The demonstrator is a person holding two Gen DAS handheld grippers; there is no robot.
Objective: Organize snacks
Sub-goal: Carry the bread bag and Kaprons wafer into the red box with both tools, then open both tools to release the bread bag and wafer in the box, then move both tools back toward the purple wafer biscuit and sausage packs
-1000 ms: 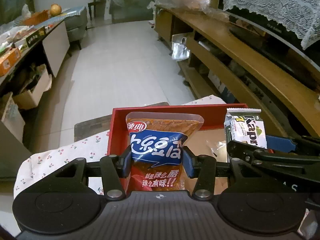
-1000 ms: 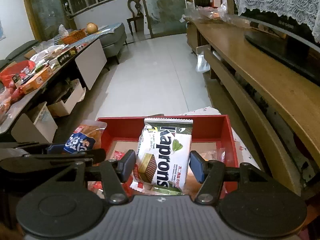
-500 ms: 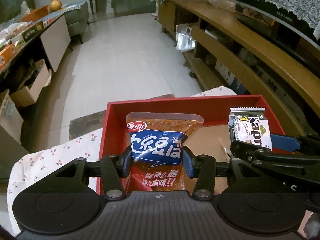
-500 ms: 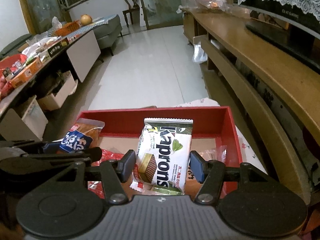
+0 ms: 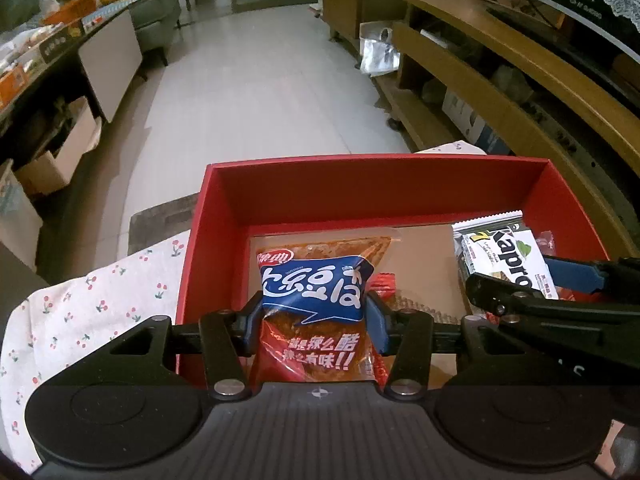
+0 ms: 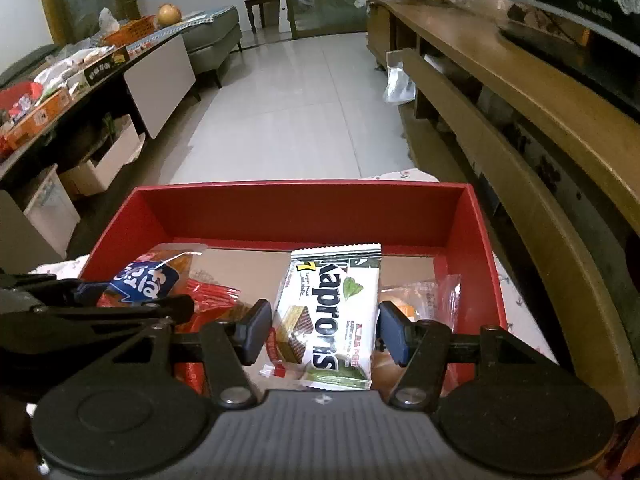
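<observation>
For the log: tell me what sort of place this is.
Probably a home living room. A long wooden TV bench under a lace-draped screen, a grey sofa, a tiled floor and cluttered side tables point to it.

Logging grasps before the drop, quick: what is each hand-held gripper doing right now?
Left hand-held gripper: closed on the red and blue snack pouch, over the red box.
Right hand-held gripper: closed on the Kaprons wafer pack.

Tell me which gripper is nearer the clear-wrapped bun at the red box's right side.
Right. The right gripper, holding the white Kaprons wafer pack, sits directly beside the clear-wrapped bun; the left gripper is over the red box's far-left side.
</observation>
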